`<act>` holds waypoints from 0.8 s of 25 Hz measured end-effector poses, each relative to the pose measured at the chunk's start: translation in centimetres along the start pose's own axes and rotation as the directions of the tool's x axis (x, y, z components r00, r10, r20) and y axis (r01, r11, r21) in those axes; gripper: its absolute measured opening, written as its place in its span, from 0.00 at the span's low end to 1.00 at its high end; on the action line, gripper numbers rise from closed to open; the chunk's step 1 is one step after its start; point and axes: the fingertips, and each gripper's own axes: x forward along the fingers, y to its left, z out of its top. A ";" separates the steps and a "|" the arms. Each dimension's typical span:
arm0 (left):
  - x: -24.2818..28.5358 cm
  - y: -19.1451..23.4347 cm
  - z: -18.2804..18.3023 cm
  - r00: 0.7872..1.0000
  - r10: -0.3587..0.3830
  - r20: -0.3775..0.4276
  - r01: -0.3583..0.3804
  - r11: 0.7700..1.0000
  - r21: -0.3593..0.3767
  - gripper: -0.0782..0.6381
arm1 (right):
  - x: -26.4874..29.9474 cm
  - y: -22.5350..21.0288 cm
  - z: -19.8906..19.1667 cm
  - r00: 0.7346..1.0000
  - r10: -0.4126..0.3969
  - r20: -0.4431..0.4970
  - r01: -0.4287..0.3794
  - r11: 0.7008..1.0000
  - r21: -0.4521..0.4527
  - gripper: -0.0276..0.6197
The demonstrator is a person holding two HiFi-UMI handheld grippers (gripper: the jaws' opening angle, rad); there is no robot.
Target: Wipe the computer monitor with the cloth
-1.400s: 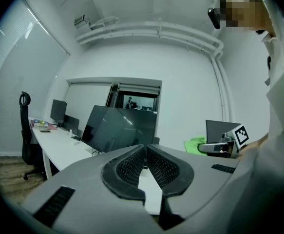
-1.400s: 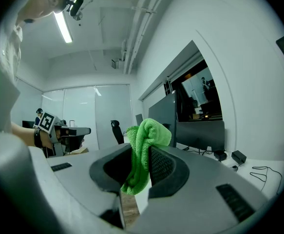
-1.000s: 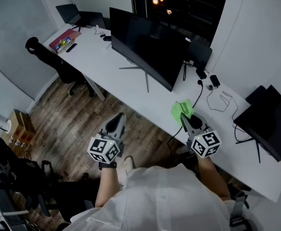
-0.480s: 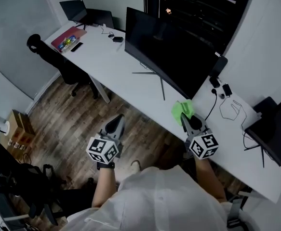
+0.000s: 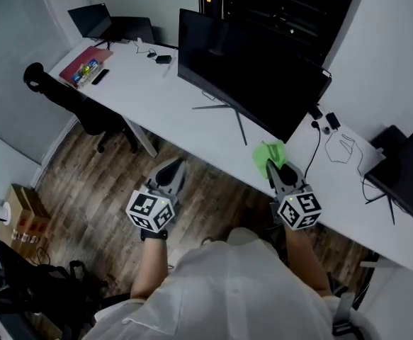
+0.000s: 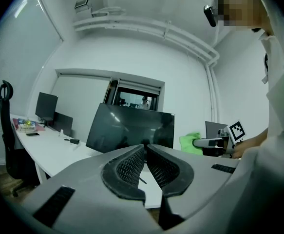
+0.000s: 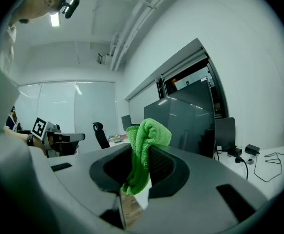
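Note:
A large dark monitor [image 5: 249, 69] stands on the long white desk [image 5: 156, 105]; it also shows ahead in the left gripper view as the monitor [image 6: 132, 128] and in the right gripper view as the monitor [image 7: 190, 116]. My right gripper [image 5: 275, 170] is shut on a green cloth [image 5: 268, 156], held over the desk's front edge just below the monitor's right end. The cloth [image 7: 144, 152] bunches between the jaws. My left gripper [image 5: 172, 173] hangs over the wooden floor, short of the desk, shut with nothing in it, as the left gripper [image 6: 145, 152] view confirms.
A black office chair [image 5: 78, 101] stands at the desk's left. A second monitor [image 5: 404, 172] sits at the right end, with cables and plugs [image 5: 330, 129] between. A laptop [image 5: 93, 20] and a red mat [image 5: 86, 66] lie at the far left.
The head view has shifted, so the monitor now sits nearer the middle. Both grippers have hardly moved; the right one stays shut on the cloth.

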 end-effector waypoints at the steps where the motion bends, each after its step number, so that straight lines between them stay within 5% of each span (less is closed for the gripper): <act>1: 0.5 -0.1 -0.1 1.000 -0.021 -0.004 0.021 1.000 0.000 0.15 | 0.0 -0.3 0.0 1.000 -0.016 0.002 0.016 1.000 0.005 0.15; 9: 8.7 -1.3 1.1 0.985 -0.172 -0.016 0.172 0.985 0.002 0.15 | -0.3 -7.2 1.6 0.980 -0.199 0.021 0.198 0.979 0.048 0.15; 13: 14.6 -3.1 2.6 0.961 -0.276 -0.012 0.276 0.961 0.022 0.15 | -0.1 -12.0 4.3 0.958 -0.283 0.048 0.281 0.958 0.054 0.15; 20: 25.4 -6.7 3.1 0.893 -0.449 -0.028 0.449 0.893 0.037 0.15 | 0.3 -21.6 9.7 0.871 -0.480 0.105 0.473 0.877 0.085 0.15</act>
